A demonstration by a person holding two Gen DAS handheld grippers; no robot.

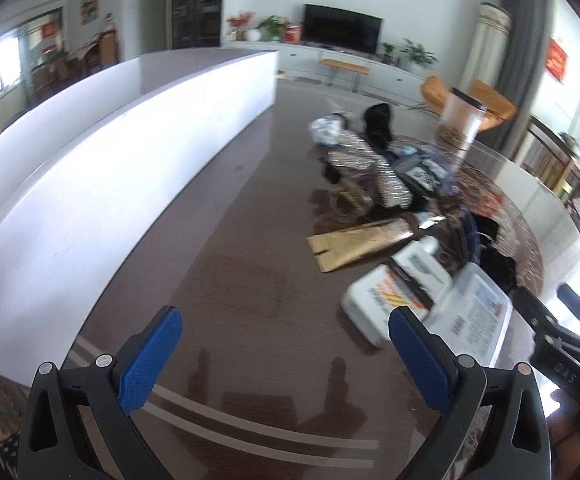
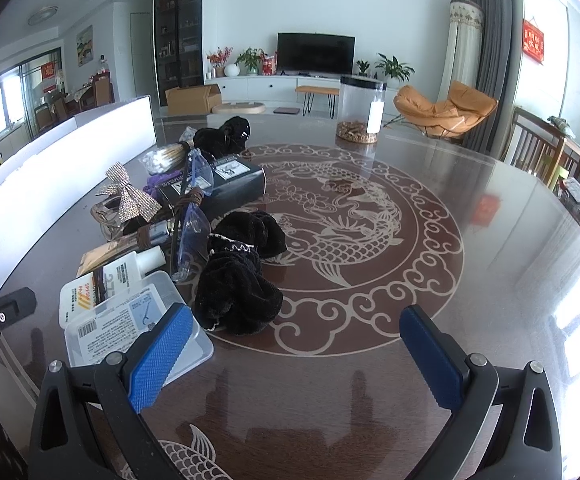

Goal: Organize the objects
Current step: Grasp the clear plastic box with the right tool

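Both my grippers, left gripper (image 1: 285, 330) and right gripper (image 2: 296, 328), spread wide, empty. Clear plastic box (image 2: 130, 334) near table (image 2: 490, 240) edge: light, stiff, slippery; I'd pinch side walls. Black fabric (image 2: 236, 292) beside it: soft.

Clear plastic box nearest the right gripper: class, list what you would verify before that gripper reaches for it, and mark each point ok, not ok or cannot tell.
1. Right gripper open and empty: ok.
2. Left gripper open and empty: ok.
3. Clear plastic box within view, lying flat on the table: ok.
4. Box free of neighbours: not ok; the white bottle lies against its far edge and the black furry cloth sits close beside it.
5. Box lid shut: cannot tell.
6. Right gripper lined up with the box: not ok; the box lies under its left finger, not between the two.
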